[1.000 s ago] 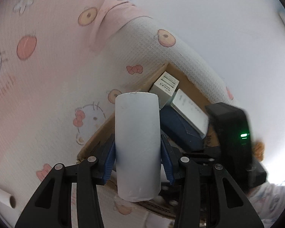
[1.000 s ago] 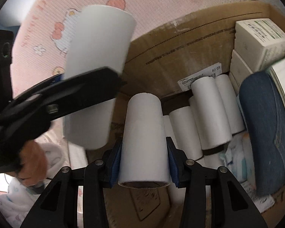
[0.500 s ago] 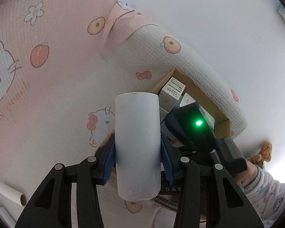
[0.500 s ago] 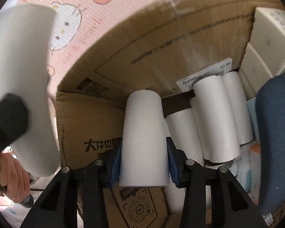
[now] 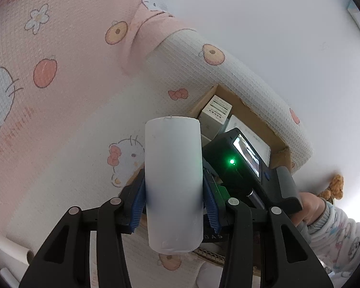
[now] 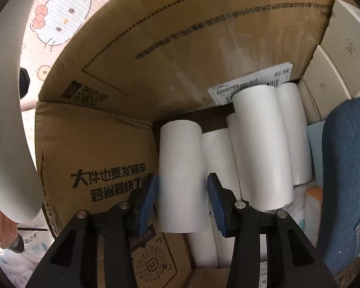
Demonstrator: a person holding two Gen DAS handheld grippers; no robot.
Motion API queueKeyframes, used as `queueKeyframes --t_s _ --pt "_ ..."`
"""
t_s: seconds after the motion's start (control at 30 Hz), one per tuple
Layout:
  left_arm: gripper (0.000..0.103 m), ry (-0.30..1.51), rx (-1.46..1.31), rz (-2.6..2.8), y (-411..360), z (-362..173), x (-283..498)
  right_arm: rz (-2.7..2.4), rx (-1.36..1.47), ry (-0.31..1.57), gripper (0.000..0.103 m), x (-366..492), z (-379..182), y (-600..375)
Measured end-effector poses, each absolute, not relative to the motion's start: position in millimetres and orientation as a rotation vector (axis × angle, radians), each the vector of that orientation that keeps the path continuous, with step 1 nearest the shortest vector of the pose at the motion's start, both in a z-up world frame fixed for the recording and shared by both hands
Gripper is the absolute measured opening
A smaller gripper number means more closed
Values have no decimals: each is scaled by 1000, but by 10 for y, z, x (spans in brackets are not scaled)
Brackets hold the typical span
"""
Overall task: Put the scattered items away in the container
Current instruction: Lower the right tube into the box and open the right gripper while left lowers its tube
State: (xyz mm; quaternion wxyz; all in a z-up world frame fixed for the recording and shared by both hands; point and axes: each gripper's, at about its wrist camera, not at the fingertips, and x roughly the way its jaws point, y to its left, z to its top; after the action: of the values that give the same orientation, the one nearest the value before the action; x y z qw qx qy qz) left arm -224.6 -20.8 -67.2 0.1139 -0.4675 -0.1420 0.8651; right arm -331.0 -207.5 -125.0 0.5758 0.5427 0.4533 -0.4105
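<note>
My left gripper (image 5: 174,199) is shut on a white paper roll (image 5: 173,182), held upright above the pink cartoon mat beside the cardboard box (image 5: 252,117). My right gripper (image 6: 181,204) is inside the cardboard box (image 6: 180,48); its jaws stand open with small gaps either side of a white roll (image 6: 181,177) that lies on several other white rolls (image 6: 261,148) in the box. The left-held roll shows blurred at the left edge of the right wrist view (image 6: 7,120).
The box also holds white cartons (image 6: 336,60), a blue denim item (image 6: 345,180) and a shipping label (image 6: 252,81). Its flap (image 6: 96,168) hangs open at left. Two loose rolls (image 5: 14,249) lie on the mat. The right gripper's body (image 5: 247,168) blocks the box in the left view.
The right gripper went down into the box and opened, letting its roll go onto the pile. The left gripper, still holding its roll, rose slightly away from the box.
</note>
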Motion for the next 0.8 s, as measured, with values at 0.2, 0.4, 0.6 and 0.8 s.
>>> queueKeyframes --t_s 0.2,0.4,0.6,0.8 --pt "48 -433 -1399 2505 -191 -690 -2261 -944 1210 1159 41 -3290 -1262 -1961" --pt "48 -426 -1389 2513 -198 -678 -2257 -927 1151 1213 33 -3265 -1271 -1897" --pt "48 -439 -1382 2536 -260 -658 -2258 -927 1151 1201 33 -3278 -1237 -1943" --pt "48 -469 -1396 2524 -279 -696 -2273 -922 1239 1135 33 -3446 -1166 -1875"
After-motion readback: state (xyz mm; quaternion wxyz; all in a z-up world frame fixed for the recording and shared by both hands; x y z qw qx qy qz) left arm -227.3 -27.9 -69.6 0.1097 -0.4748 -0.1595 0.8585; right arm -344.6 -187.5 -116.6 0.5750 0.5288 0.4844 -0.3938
